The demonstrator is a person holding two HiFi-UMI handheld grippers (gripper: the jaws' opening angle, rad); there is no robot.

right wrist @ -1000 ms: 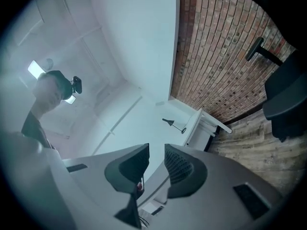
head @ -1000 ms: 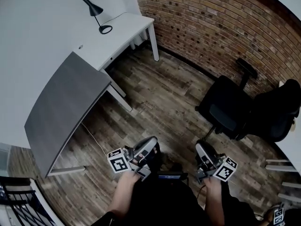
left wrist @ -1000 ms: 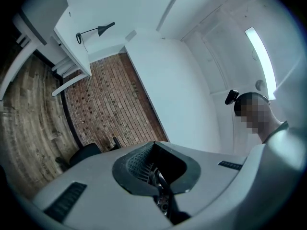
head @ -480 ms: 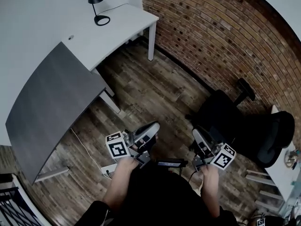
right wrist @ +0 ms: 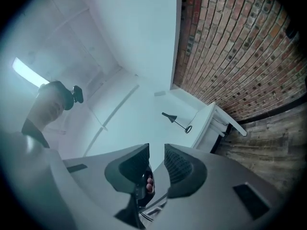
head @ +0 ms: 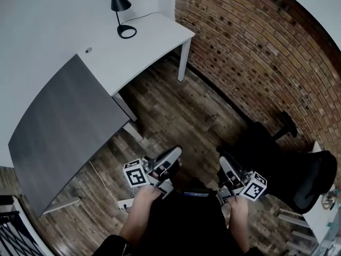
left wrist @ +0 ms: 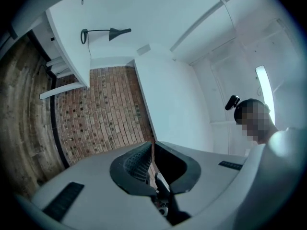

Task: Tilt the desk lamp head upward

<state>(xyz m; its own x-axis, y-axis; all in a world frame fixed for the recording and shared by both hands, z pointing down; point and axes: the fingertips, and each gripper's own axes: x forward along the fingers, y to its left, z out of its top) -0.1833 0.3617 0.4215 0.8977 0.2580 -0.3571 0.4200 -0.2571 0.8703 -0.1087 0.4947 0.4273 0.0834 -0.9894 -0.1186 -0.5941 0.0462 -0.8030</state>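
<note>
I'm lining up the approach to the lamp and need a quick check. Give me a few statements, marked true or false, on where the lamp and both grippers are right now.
The desk lamp stands on the white desk. True.

The left gripper grips the lamp. False: it holds nothing and is over the wood floor, well short of the desk.

The right gripper has its jaws apart with nothing between them. True.

A chair blocks the way from the grippers to the desk. False: the office chairs stand off to the right, by the brick wall.
</note>
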